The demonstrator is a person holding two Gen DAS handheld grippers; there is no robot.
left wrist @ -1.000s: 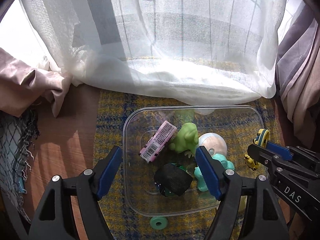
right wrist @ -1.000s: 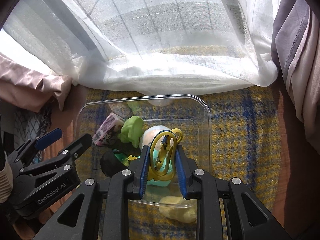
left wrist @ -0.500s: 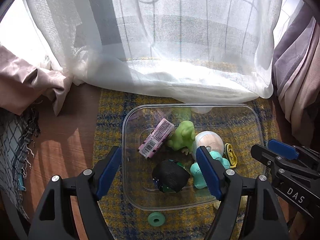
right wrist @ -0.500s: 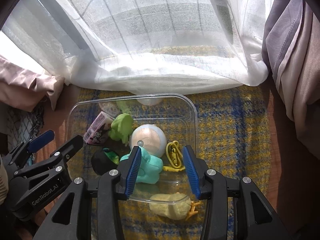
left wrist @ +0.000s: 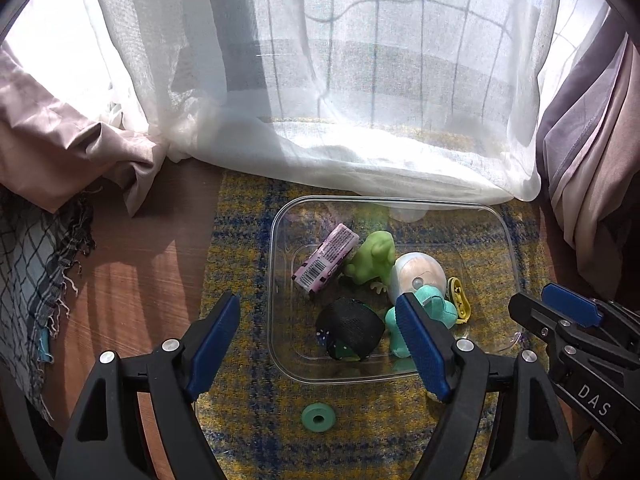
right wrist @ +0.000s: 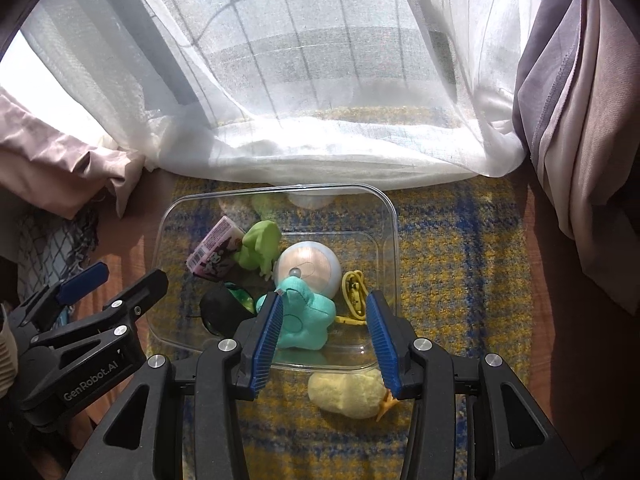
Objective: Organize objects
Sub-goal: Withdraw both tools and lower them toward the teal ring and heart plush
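Mostly done: clear bin on the plaid cloth holds, from its left side rightward, pink packet, black pouch, green frog, round white toy, teal plush, yellow clip. Left claw wide, jaws have just been opening, nothing between them. Right claw partly open, empty, has just let go. Left outside, just in front of the bin: green ring, yellow chick.
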